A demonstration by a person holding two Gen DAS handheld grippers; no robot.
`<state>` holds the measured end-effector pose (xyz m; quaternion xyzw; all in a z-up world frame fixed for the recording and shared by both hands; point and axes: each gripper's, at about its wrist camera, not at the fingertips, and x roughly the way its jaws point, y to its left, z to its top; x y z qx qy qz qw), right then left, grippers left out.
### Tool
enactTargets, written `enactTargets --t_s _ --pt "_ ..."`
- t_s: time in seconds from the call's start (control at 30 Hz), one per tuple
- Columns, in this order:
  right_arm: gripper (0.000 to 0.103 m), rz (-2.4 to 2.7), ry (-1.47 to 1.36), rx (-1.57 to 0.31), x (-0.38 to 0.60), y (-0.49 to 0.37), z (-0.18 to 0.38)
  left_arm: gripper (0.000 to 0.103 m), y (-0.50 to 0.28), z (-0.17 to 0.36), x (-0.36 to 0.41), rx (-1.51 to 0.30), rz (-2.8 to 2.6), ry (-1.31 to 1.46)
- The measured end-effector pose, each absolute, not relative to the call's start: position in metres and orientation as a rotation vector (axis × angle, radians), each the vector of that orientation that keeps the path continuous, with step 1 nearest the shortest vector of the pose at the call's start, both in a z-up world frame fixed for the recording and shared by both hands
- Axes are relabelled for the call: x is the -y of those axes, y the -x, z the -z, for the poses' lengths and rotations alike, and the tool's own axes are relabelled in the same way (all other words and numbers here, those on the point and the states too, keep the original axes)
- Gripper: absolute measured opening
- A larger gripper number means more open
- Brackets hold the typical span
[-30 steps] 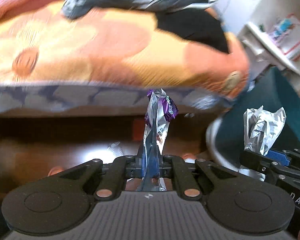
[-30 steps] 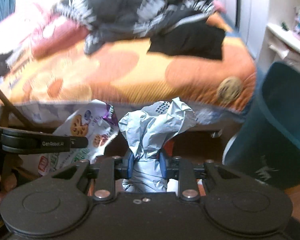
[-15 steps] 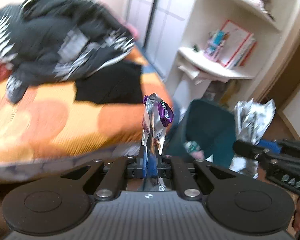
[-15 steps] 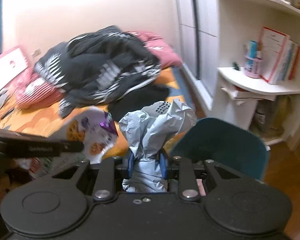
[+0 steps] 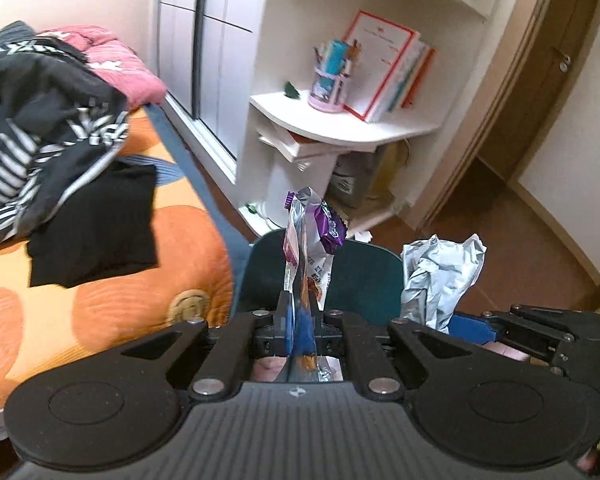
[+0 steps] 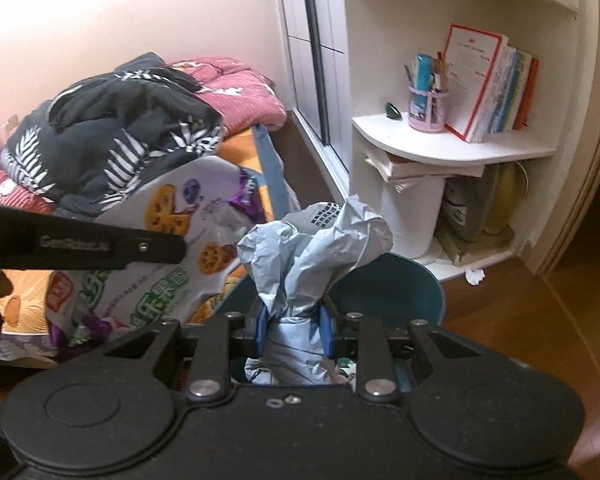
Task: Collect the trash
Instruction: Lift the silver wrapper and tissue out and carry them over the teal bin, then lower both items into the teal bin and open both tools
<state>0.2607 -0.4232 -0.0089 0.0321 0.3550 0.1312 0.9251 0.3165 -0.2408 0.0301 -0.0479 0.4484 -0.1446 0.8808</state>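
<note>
We find the left gripper [image 5: 299, 316] clenched on a flattened snack wrapper [image 5: 306, 248], silver with purple print, which stands upright between the pads and rises toward 12 o'clock in the left wrist view. In the right wrist view the same wrapper [image 6: 160, 248] shows broadside at 9 o'clock, printed with biscuits, with the left gripper's dark finger [image 6: 100, 246] lying across it. We find the right gripper [image 6: 294, 328] clenched on a crumpled grey-blue bag [image 6: 312, 248], its bunched neck pinched between the blue pads and its top flaring above them. In the left wrist view that bag [image 5: 440, 280] appears at 3 o'clock, just beside the wrapper. A dark teal bin [image 5: 364, 276] sits directly behind both items; in the right wrist view its rim [image 6: 416, 292] curves at 3 o'clock of the bag. The bed with the orange cover [image 5: 140, 292] lies at 9 o'clock, touching or nearly touching the bin; we cannot tell which. A white shelf [image 6: 452, 148] with books [image 6: 488, 84] stands at 1 o'clock.
</note>
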Motion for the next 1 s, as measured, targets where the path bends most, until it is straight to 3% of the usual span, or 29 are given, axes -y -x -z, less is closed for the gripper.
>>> enactTargets --t_s 0.7,1.0 --pt "0.026 -0.188 -0.263 -0.935 0.455 -0.324 0.094 0.005 -0.38 0.086 0.296 -1.144 0.303 -0.044" --pt "0.031 -0.175 -0.302 -1.002 0.458 -0.329 0.112 0.005 -0.387 0.12 0.297 -1.233 0.317 -0.031"
